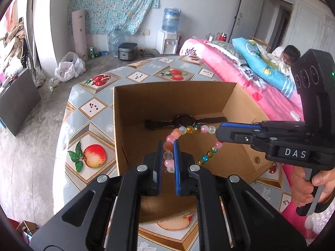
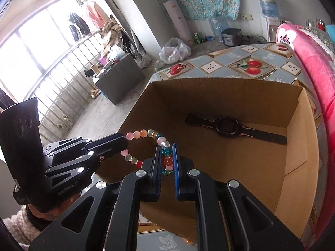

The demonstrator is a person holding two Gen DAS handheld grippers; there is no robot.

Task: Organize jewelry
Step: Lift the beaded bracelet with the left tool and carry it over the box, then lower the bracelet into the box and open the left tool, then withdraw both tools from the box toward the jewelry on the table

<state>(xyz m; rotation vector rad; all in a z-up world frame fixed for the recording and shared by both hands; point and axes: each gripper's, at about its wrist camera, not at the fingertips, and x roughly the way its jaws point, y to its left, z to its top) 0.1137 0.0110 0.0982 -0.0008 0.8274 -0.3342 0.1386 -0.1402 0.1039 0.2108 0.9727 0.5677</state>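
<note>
Left wrist view: both tools pinch a bead bracelet (image 1: 189, 132) above a cardboard box (image 1: 134, 113) holding a watch (image 1: 184, 121).

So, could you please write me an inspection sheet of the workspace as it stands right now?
Surface: table under a fruit-print cloth, with an open cardboard box standing on it.
Job's things: beaded bracelet held above the box, stretched between both tongs; black wristwatch lies flat on the box floor.
Clutter: nothing seen on the table besides the box.
Grippers: left tongs shut on the bracelet's pink beads; right tongs shut on its opposite side.
Cables: nothing seen near the work.
Surroundings: pink bed with a person lying on it beside the table, water dispenser, rice cooker, white plastic bag on the floor.
</note>
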